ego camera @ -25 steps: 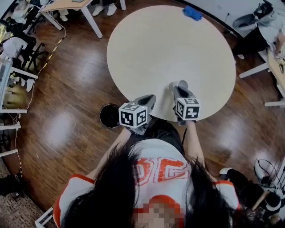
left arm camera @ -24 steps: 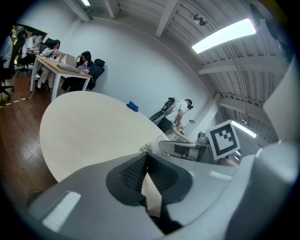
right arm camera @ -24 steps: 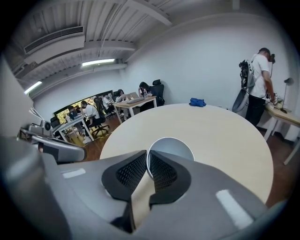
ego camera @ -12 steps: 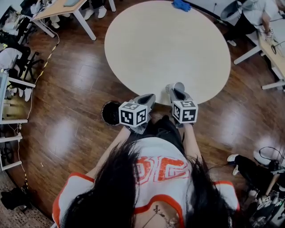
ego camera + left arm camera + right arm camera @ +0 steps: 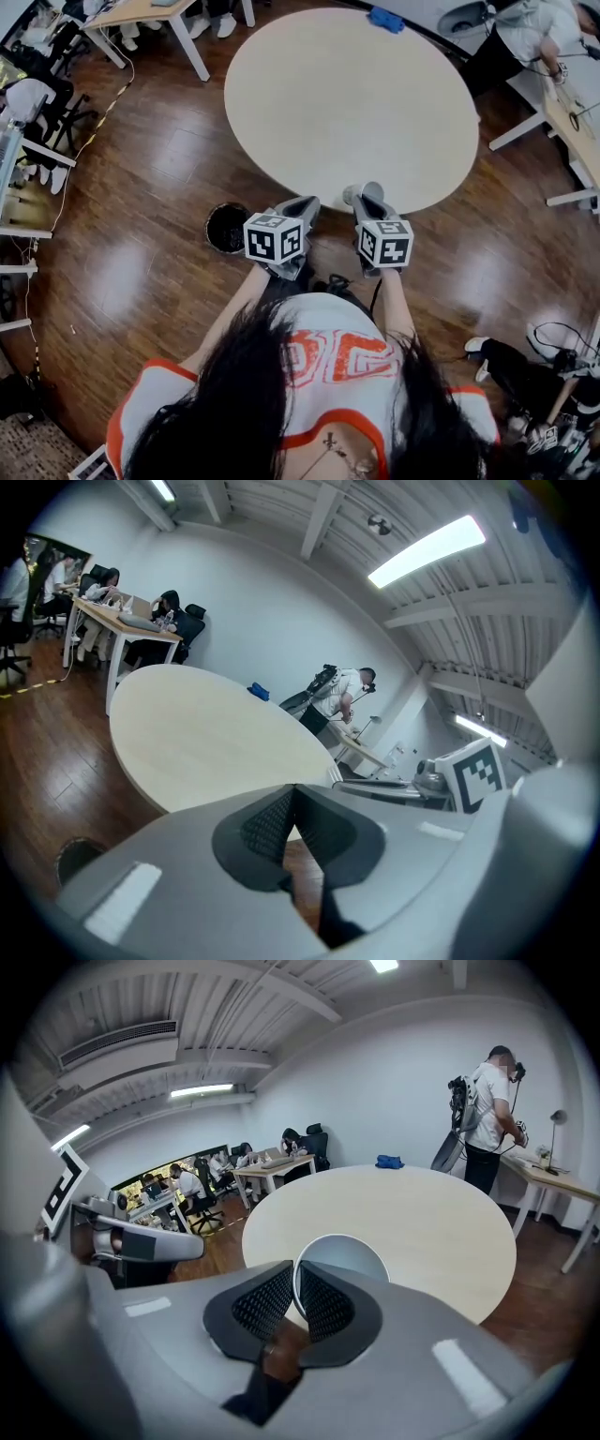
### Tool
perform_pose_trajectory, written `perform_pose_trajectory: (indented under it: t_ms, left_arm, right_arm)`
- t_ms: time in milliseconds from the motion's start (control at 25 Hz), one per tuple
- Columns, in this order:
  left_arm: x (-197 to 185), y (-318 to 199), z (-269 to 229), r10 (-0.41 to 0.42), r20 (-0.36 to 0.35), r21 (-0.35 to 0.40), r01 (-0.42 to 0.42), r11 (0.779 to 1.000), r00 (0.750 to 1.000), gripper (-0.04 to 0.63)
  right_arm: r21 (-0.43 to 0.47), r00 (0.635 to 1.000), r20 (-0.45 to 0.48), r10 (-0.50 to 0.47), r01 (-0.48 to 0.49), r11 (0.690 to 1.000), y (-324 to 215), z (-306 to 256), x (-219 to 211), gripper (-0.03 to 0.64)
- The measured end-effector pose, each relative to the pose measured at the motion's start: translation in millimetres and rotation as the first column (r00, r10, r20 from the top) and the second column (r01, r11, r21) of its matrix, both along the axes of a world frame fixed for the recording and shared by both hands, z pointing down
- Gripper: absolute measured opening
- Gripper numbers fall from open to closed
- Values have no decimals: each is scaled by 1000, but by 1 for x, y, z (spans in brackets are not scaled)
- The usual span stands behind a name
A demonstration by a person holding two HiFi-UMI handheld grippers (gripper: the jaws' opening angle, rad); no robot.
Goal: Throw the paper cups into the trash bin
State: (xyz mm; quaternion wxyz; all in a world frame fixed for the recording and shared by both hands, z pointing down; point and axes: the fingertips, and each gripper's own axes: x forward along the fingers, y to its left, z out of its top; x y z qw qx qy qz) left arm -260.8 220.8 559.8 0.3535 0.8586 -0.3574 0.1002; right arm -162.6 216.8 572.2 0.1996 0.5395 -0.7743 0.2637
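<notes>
— What is the right gripper (image 5: 294, 1279) gripping?
— Its jaws are pinching the rim of a paper cup (image 5: 349, 1256) at frame centre. The cup's open mouth is facing the camera, and the round table (image 5: 422, 1213) is lying behind it.

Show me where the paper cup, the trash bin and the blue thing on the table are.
paper cup (image 5: 345, 1258), right gripper view, its open inside.
trash bin (image 5: 226, 229), head view, its dark inside.
blue thing (image 5: 385, 19), head view, its middle.
</notes>
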Motion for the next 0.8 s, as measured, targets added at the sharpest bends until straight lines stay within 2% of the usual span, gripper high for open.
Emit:
perform_pose_trajectory:
  t_ms: [160,400,800]
  left_arm:
    - [5,27,0,-51,-5,-19,51,999,999,0]
    - [2,76,5,-132,32,-44,133,990,991,0]
    - [-48,115,5,-302,77,-40,305,951,950,0]
  right_arm:
    - [1,999,-8,-44,44,999,27,-7,5,26]
    - [-43,996,12,-91,91,995,73,4,12,26]
    - [-89,976,37,-215,218,972,101,22,-22,26]
